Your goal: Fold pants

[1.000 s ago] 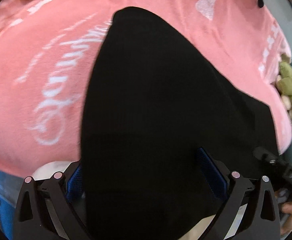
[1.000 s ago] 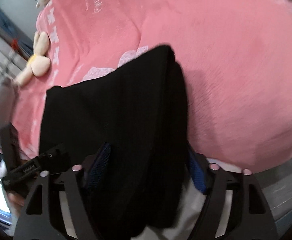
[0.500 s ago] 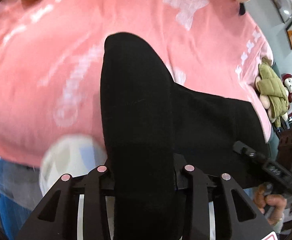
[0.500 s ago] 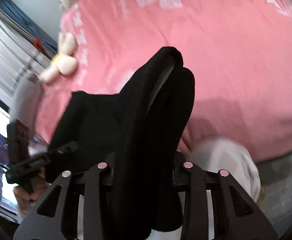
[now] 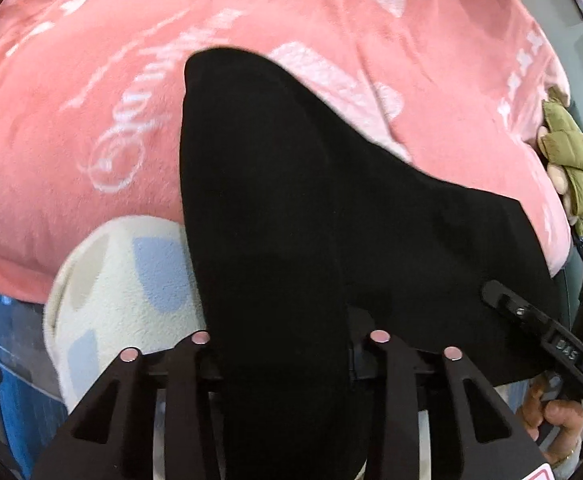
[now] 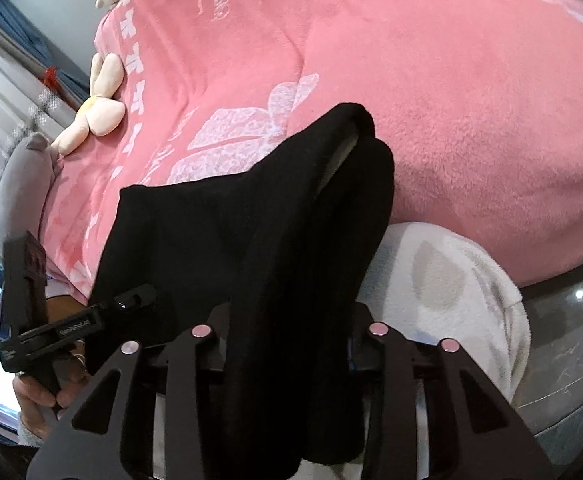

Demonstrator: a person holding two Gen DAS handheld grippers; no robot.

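Note:
The black pants [image 5: 291, 208] hang stretched between my two grippers above the pink bed blanket [image 5: 91, 100]. My left gripper [image 5: 287, 344] is shut on one bunched end of the pants. My right gripper [image 6: 287, 332] is shut on the other end [image 6: 291, 216], where two folded layers show. Each gripper shows in the other's view: the right one [image 5: 539, 332] at lower right, the left one [image 6: 91, 320] at lower left. The fingertips are hidden by the cloth.
The pink blanket [image 6: 451, 100] with white print covers the bed. A white spotted cloth [image 5: 123, 280] lies under the pants at the near edge, also in the right wrist view [image 6: 451, 280]. Plush toys sit at the edges: green [image 5: 571, 168], cream [image 6: 99, 112]. A grey pillow [image 6: 23, 184] lies at left.
Both grippers closed on the pants, bunching the cloth into narrow folds, and lifted them. The white spotted cloth beneath came into view.

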